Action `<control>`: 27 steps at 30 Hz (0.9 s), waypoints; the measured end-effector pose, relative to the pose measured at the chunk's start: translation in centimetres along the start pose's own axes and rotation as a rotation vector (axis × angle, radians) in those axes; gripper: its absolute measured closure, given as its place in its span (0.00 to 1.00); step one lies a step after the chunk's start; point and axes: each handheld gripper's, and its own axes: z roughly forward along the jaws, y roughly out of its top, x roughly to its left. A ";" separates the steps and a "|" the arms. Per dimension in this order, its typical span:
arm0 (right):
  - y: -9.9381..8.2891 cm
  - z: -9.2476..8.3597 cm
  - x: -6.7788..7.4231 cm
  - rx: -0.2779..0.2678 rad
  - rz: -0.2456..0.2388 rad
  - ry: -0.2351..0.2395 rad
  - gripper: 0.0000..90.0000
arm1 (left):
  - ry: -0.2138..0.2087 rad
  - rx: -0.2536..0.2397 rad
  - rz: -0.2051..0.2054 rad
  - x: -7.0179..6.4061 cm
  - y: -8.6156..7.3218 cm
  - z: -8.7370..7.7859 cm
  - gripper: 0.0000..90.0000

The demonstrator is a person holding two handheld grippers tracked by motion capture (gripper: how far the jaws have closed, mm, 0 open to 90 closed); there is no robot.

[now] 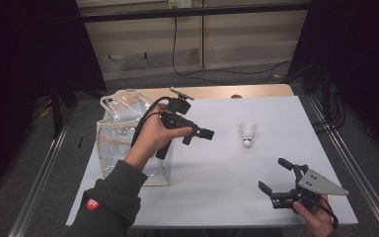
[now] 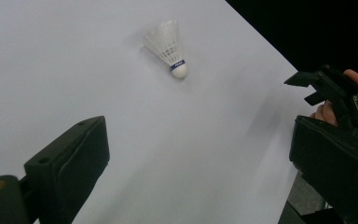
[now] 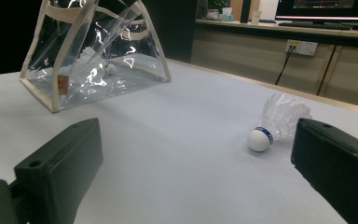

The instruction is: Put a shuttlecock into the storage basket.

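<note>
So the white shuttlecock (image 1: 247, 134) is lying on its side out on the bare white table (image 1: 217, 177), cork end toward the person and the feather skirt pointing away, well apart from both grippers and from the clear bag (image 1: 123, 138) at the left edge. My guess is the job is getting it into that bag, since the right gripper view shows 1 shuttlecock already inside (image 3: 95, 65). The left gripper (image 1: 205, 133) is held up off the table, right beside the bag and aimed across at the shuttlecock, which probably explains why its own camera looks down on the thing from above; jaws spread wide, nothing between them. The right gripper (image 1: 276, 177) sits low near the front edge of the table, jaws also wide apart and empty, pointed so the shuttlecock lands just off its right jaw in its view, looks lined up for a low approach. Materials: the shuttlecock has a rounded white cork tip with a thin blue band and a stiff ribbed cone skirt, so it's light and would likely roll or skid if nudged. The bag is floppy, crinkly, see-through plastic with beige fabric trim, glossy with reflections, slumping into a tent shape. Jaws are matte black blocky pads
</note>
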 end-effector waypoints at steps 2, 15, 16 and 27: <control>0.0 0.0 0.0 0.001 -0.002 0.001 0.02 | 0.000 0.004 0.007 0.0 -0.1 0.1 0.06; 0.0 0.0 0.0 0.002 -0.001 0.002 0.02 | 0.011 0.003 0.004 0.0 -0.5 1.1 0.07; 0.0 0.0 0.0 0.001 -0.002 0.003 0.02 | 0.005 0.004 0.006 0.0 -0.6 1.2 0.08; 0.0 0.0 0.0 0.000 -0.004 0.003 0.02 | 0.006 0.004 0.001 -0.1 -0.8 2.1 0.08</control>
